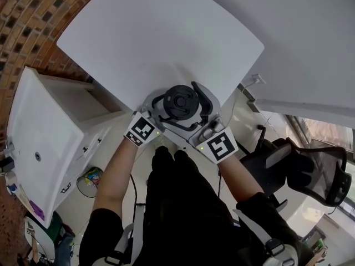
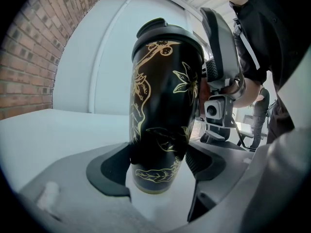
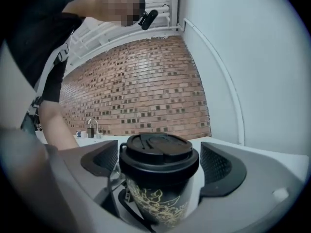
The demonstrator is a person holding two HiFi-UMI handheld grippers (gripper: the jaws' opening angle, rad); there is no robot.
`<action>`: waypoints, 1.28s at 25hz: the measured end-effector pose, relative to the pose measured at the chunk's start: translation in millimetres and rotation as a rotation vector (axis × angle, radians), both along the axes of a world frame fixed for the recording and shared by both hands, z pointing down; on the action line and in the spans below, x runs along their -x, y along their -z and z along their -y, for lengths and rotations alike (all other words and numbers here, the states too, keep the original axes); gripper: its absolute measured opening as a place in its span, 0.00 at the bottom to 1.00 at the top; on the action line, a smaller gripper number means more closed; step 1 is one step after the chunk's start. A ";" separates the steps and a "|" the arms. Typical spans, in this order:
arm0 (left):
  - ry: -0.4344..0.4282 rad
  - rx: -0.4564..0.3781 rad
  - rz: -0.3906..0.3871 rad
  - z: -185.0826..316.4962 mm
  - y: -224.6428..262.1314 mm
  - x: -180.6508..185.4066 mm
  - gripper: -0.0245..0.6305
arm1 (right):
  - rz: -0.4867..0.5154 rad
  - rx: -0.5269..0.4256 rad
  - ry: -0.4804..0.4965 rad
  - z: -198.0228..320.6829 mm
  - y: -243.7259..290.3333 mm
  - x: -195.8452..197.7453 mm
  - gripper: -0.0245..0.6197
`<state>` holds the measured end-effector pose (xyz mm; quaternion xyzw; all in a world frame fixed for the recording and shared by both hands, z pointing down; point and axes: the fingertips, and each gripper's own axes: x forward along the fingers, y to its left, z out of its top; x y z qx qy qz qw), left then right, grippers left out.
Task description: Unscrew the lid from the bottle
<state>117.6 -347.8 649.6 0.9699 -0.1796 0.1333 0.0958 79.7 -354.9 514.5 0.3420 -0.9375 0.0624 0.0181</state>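
A black bottle (image 2: 165, 106) with gold flower drawings stands upright at the near edge of the white table (image 1: 161, 43). Its black lid (image 3: 155, 152) sits on top, seen from above in the head view as a dark disc (image 1: 180, 101). My left gripper (image 2: 158, 164) is shut on the bottle's lower body, with a pad pressed against each side. My right gripper (image 3: 158, 161) reaches round the lid from the other side, jaws wide open, with a gap between each pad and the lid's rim. In the left gripper view the right gripper (image 2: 221, 67) shows beside the bottle's top.
The person in black clothing stands right against the table's near edge. A white cabinet (image 1: 44, 143) stands at the left, with a small bin (image 1: 91, 182) on the floor by it. A black chair (image 1: 310, 170) is at the right. A brick wall (image 3: 141, 91) lies beyond.
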 end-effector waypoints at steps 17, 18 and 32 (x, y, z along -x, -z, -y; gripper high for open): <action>0.001 0.000 0.002 -0.9 0.5 -1.8 0.59 | -0.005 0.040 0.266 -2.4 -0.3 7.5 0.77; 0.002 -0.001 0.002 -1.0 0.3 -1.9 0.59 | -0.006 0.039 0.307 -3.7 0.1 8.3 0.77; 0.005 0.000 0.002 -0.7 0.3 -0.3 0.59 | -0.032 -0.005 0.550 -10.6 13.1 15.6 0.77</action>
